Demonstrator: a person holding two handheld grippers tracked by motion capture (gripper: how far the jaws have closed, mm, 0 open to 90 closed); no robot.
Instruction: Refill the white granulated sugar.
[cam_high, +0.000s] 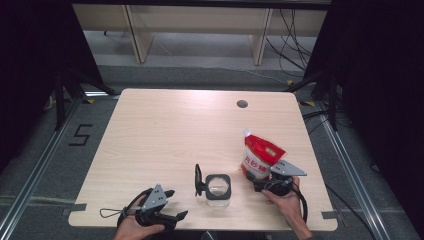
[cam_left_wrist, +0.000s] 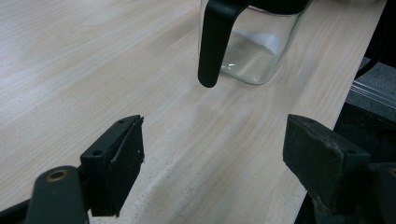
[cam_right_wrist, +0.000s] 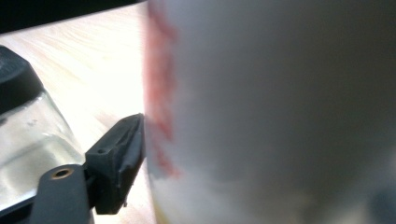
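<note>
At the near left edge of a pale wood-grain desk (cam_high: 165, 125), a hand holds the left claw (cam_high: 175, 204), its two blocky black jaws spread wide with nothing between them and only bare laminate beneath. Just ahead stands a square clear-glass jar (cam_high: 218, 189) with a matte black collar, its black flip lid (cam_high: 198, 180) standing upright at the jar's left side. The left claw's own view brings the jar (cam_left_wrist: 252, 51) close, showing rounded glass corners, a thick see-through base and a smooth black lid arm hanging down its side. To the right, near the desk's front right part, a glossy red-and-white pouch (cam_high: 260, 156) with a pinched white top corner stands upright, the right claw (cam_high: 257, 181) pressed against its lower end. In the right claw's view the pouch (cam_right_wrist: 280, 112) is a blurred white wall with red print, touching the inner face of the one visible jaw; whether the claw has clamped on it cannot be told. A round cable hole (cam_high: 242, 104) pierces the far desk edge. Grey floor, a taped "5", loose cables and black curtains surround the scene
</note>
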